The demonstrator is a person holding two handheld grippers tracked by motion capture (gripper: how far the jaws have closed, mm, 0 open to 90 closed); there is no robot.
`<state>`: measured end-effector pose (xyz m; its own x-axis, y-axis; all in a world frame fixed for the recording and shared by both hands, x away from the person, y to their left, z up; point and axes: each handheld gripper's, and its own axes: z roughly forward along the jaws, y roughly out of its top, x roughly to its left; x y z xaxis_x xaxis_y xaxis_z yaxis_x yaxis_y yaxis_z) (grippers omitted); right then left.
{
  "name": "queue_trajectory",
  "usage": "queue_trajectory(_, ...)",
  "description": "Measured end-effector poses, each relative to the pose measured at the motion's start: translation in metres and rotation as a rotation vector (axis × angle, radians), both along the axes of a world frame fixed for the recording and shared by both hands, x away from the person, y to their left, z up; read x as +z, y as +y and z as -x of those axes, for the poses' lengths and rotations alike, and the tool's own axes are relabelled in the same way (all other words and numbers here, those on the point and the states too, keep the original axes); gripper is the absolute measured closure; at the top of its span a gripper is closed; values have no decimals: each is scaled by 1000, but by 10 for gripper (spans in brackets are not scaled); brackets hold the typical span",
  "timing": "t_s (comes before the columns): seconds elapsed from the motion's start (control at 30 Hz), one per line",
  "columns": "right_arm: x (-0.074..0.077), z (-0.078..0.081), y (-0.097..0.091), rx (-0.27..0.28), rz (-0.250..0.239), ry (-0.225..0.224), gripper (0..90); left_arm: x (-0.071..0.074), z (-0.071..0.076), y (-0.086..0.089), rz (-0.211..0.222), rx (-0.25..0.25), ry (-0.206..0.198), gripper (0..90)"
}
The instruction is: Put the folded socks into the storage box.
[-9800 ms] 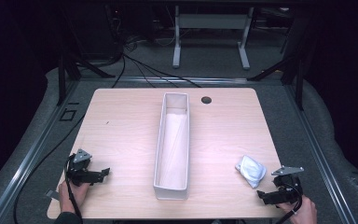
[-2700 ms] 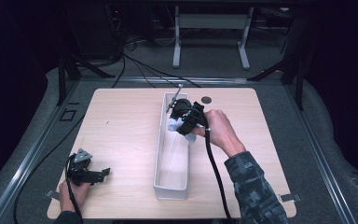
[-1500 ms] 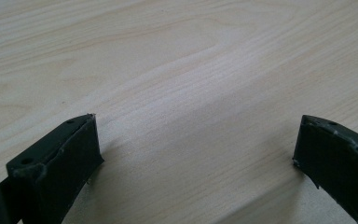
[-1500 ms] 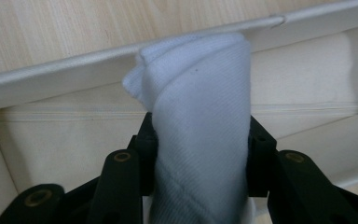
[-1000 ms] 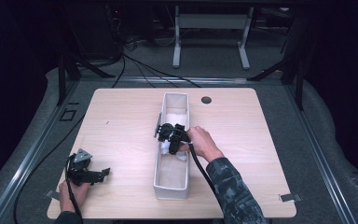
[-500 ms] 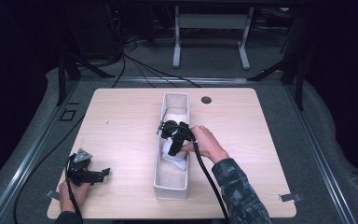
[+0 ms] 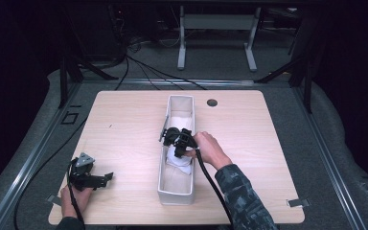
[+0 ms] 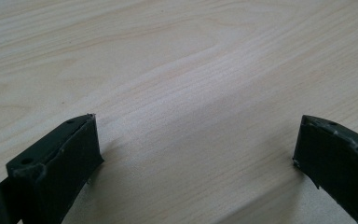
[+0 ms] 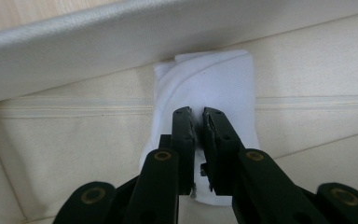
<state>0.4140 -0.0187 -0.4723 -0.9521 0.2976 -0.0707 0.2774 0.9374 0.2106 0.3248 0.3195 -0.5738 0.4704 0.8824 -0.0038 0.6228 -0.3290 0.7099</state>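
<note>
Pinching folded white cloth (image 9: 205,88), right gripper (image 9: 199,112) in bin (image 7: 172,191); left gripper (image 8: 196,144) agape, seemingly empty

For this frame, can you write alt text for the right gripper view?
The right gripper, black jaws nearly closed, pinches a folded white cloth lying on the floor of a long cream fabric bin. The bin's side wall crosses the top, with pale wood table beyond.

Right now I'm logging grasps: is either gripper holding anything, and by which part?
The right gripper pinches the white cloth mid-fold, inside the bin. The left gripper is open, holding nothing.
</note>
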Motion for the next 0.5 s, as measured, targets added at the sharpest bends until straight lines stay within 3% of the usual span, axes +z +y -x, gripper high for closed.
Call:
queue_trajectory(0.03,-5,1,5,3,28,-6,834,0,0,0,0,0,0,1)
queue_trajectory(0.27,-12,4,10,11,51,-23,820,0,0,0,0,-1,0,1)
queue_trajectory(0.37,-5,3,3,-9,-27,-7,692,0,0,0,-1,-1,0,1)
queue_trajectory(0.4,-5,3,3,-9,-27,-7,692,0,0,0,-1,-1,0,1)
queue_trajectory(0.43,1,4,-1,-14,-62,1,574,0,0,0,-1,-1,0,1)
queue_trajectory(0.5,3,4,-2,-18,-74,0,541,0,0,0,0,-1,0,1)
